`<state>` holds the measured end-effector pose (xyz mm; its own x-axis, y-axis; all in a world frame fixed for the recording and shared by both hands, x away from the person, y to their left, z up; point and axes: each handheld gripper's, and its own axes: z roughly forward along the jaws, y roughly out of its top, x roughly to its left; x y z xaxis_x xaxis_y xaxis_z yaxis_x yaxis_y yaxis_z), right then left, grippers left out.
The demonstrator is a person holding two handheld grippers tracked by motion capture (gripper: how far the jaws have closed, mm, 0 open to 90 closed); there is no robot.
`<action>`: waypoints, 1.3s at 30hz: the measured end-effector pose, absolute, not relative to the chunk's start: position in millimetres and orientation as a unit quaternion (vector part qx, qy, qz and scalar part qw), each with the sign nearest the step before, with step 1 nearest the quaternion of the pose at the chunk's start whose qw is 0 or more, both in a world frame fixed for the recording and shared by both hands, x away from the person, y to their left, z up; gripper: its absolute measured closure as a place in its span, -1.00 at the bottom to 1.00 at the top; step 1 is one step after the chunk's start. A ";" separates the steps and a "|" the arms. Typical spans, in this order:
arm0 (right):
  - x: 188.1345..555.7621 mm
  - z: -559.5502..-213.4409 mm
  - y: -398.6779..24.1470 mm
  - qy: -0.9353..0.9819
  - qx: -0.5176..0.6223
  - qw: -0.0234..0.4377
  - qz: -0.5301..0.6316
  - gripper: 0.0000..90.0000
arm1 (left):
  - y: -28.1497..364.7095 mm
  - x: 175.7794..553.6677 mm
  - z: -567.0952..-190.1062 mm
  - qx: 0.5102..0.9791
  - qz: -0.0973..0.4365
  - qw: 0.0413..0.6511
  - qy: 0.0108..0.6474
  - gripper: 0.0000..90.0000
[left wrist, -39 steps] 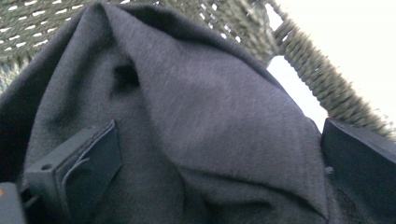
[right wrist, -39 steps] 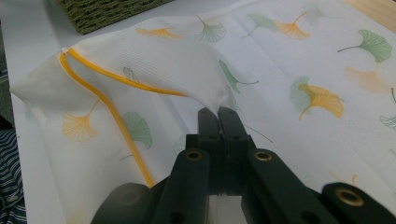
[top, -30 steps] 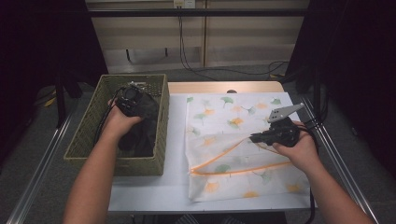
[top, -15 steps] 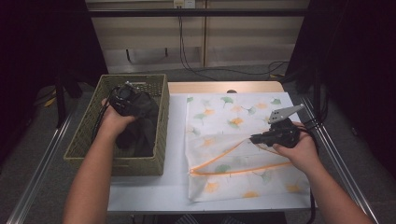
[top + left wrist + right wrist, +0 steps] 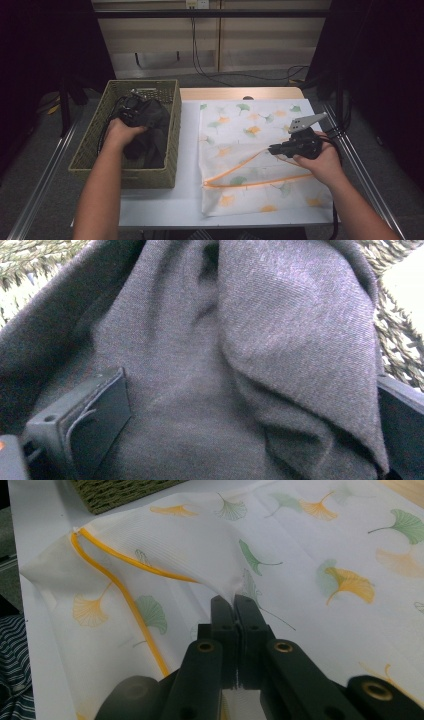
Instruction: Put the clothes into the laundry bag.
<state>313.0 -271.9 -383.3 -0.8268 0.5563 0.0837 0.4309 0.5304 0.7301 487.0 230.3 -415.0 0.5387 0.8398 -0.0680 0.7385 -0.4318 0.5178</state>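
Filling the left gripper view, dark cloth (image 5: 240, 365); jaws half-buried.

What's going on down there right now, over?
Right gripper shut, pinching white leaf-print mesh bag up by its orange-edged opening. Left gripper around dark grey cloth in woven green basket; grip unclear. Nothing blocking.

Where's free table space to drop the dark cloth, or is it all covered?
Bare white table runs as a strip between the wicker basket and the leaf-print mesh bag, widening at the near edge below both. The bag covers the right half; the right gripper pinches its top layer up. The basket is crowded: the dark cloth and left gripper fill it.
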 end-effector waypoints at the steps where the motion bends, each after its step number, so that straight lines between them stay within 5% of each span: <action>1: 313.1 -383.2 -272.0 0.871 0.283 0.080 0.393 0.97 | 230.3 486.9 -415.4 0.843 0.100 0.253 0.464 -1.00; 11: 313.1 -382.9 -269.8 0.873 0.280 0.079 0.392 0.96 | 229.4 488.1 -427.3 0.832 0.065 0.285 0.472 -1.00; 29: 312.5 -383.7 -267.8 0.873 0.276 0.079 0.394 0.94 | 224.8 486.0 -435.7 0.850 0.052 0.253 0.460 -0.99; 36: 311.8 -383.6 -267.5 0.873 0.274 0.080 0.395 0.94 | 225.7 484.7 -434.0 0.852 0.035 0.245 0.461 -0.64; 39: 311.6 -383.3 -267.1 0.873 0.274 0.079 0.395 0.95 | 225.6 484.5 -429.1 0.854 0.023 0.234 0.464 -0.32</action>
